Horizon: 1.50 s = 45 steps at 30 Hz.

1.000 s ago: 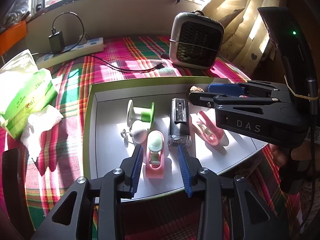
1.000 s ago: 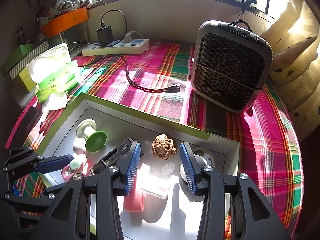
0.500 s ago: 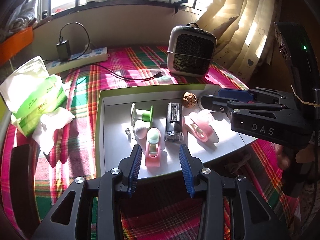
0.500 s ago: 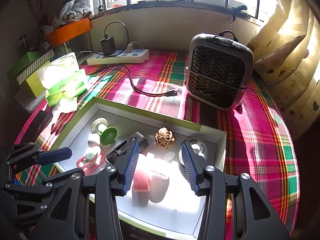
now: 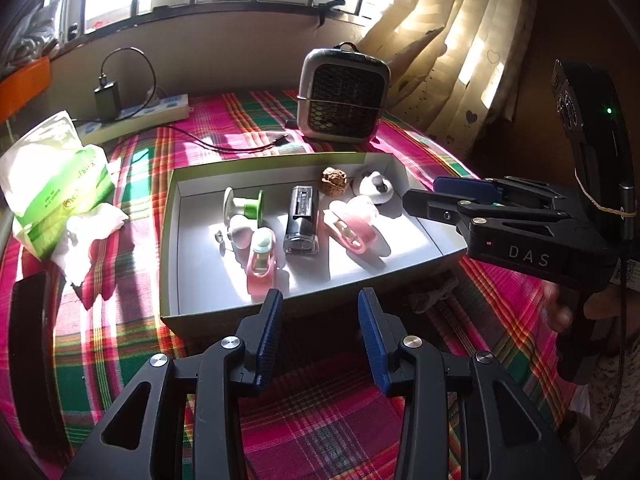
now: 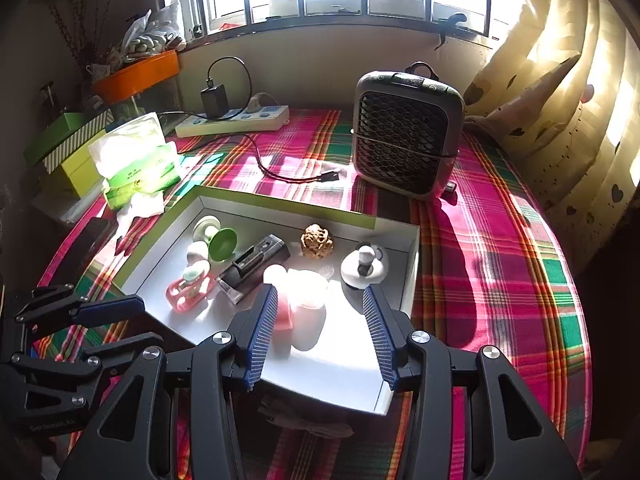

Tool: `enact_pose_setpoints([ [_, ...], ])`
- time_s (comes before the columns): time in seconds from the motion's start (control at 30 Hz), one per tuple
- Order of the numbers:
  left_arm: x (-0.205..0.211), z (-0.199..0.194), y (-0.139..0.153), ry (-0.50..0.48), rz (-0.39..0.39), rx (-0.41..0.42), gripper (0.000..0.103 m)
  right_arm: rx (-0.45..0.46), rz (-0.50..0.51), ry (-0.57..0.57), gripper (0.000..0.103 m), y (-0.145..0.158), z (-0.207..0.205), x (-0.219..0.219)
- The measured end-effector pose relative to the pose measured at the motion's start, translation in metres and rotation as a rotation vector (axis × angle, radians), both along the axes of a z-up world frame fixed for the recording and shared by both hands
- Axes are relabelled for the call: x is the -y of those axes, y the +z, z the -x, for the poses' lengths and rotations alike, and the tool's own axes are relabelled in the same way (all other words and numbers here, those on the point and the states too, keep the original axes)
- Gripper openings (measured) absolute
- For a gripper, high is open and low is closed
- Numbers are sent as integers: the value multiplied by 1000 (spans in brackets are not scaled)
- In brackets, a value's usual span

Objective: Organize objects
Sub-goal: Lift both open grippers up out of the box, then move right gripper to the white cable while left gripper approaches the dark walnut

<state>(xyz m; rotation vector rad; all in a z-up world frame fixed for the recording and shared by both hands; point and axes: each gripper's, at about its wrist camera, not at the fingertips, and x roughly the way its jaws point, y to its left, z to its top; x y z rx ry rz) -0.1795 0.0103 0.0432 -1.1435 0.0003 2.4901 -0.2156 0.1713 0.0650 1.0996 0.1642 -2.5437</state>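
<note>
Landmark: shallow grey cardboard box with olive-green rim (image 5: 188, 184), sitting on the counter under a pink-green plaid cloth (image 5: 120, 344).

Left tool (image 5: 319, 334): blue-padded jaws apart, nothing between them, hanging just short of the box's near wall. Right tool (image 6: 319, 328): jaws also apart and empty, over the box's near edge (the pink holder shows in the gap in the right wrist view, but lies below the pads, untouched). In the left wrist view the right tool (image 5: 448, 194) sits at the box's right corner, a person's fingers (image 5: 558, 308) on its handle.

Inside the box, all on the floor:
- white-and-green spool-shaped piece (image 5: 244, 206), on its side, far-left area
- small white egg-shaped sponge (image 5: 240, 236), touching the spool's near side
- pink silicone holder with a mint-green egg-shaped top (image 5: 262, 262), near-left of centre
- black rectangular device with a clear end (image 5: 302, 220), centre
- second pink holder with a pale pink top (image 5: 352, 224), right of the device
- brown wrinkled walnut (image 5: 334, 180), near the far wall
- white round disc with a stub (image 6: 364, 266), far-right corner

Outside the box: grey mesh-front desk fan (image 5: 344, 96) beyond the far wall, white power strip with black charger (image 5: 136, 118) far left, green tissue pack (image 5: 52, 184) to the left, crumpled white tissue (image 5: 86, 236) beside the left wall.
</note>
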Motion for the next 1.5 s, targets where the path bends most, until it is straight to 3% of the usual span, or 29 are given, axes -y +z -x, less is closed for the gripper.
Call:
enact_pose_setpoints([
  [0.37,-20,-10,-10,-80,10,36,43,-7,11,-17,46,-4,-32,-28],
  [0.63,-26,-4,-20,-65,19,74,44,33,34,-33,46,-18,-44,-43],
  [1.03,-21,2,-24,-33,21,88,44,97,32,56,46,-46,-43,-29],
  [1.5,-8,4,-24,-14,-7,94,44,152,42,182,46,-50,-57,-9],
])
